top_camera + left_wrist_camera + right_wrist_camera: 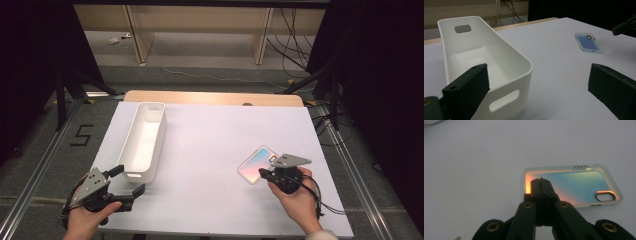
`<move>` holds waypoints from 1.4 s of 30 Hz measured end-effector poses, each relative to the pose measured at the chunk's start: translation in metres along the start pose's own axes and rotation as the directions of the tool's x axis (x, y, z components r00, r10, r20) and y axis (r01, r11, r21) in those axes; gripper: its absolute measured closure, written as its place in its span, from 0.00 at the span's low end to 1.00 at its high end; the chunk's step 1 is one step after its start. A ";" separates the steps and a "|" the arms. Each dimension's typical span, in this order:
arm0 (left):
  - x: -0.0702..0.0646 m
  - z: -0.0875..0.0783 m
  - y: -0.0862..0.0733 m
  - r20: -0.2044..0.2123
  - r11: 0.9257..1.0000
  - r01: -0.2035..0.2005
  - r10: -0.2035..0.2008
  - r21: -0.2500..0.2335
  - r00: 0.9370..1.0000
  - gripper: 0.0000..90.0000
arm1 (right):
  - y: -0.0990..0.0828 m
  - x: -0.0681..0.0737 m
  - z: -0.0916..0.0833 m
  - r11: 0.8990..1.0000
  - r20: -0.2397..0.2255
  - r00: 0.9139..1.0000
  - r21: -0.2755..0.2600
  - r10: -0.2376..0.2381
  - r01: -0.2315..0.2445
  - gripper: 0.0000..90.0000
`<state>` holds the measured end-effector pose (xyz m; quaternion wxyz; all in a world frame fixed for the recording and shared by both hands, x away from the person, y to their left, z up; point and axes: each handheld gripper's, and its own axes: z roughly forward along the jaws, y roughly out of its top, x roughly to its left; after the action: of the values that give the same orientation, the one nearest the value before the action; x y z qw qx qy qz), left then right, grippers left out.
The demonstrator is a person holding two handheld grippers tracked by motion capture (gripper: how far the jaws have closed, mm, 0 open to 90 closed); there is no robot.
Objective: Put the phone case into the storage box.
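Note:
A clear phone case (254, 161) with a blue-to-orange sheen lies flat on the white table sheet (210, 145) at the right. My right gripper (263, 173) is shut, and its joined tips (541, 180) sit over the near end of the case (579, 182); I cannot tell whether they touch it. My left gripper (129, 180) stands wide open at the front left, just before the near end of a long, empty white bin (142, 145). In the left gripper view the bin (499, 57) is at the left, beside the open jaws, and the case (589, 43) lies farther off.
The bin runs lengthwise from the front left toward the back left, with a handle cut-out (504, 100) in each end. A wooden table edge (215, 97) shows beyond the sheet. Cables lie on the floor behind and to the right.

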<state>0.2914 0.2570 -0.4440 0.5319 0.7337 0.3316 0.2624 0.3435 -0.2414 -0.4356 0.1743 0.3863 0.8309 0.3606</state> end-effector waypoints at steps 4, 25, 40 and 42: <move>0.001 0.000 -0.001 0.002 1.000 0.009 -0.009 -0.002 1.000 0.04 | 0.013 0.000 0.031 0.999 -0.013 1.000 0.054 -0.002 0.003 1.00; 0.001 -0.002 0.000 0.006 1.000 -0.013 0.013 0.000 1.000 0.05 | 0.009 0.004 0.056 0.965 -0.014 1.000 0.260 -0.011 0.014 1.00; -0.001 -0.003 -0.001 0.006 1.000 0.009 -0.009 -0.003 1.000 0.05 | 0.005 -0.002 0.048 0.951 0.015 1.000 0.308 -0.024 0.018 1.00; -0.001 -0.003 -0.001 0.006 1.000 0.018 -0.018 -0.002 1.000 0.05 | 0.003 -0.004 0.046 0.949 0.025 0.999 0.316 -0.030 0.021 1.00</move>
<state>0.2883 0.2580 -0.4444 0.5361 0.7308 0.3362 0.2558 0.3740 -0.2213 -0.4645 0.1272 0.4036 0.8801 0.2152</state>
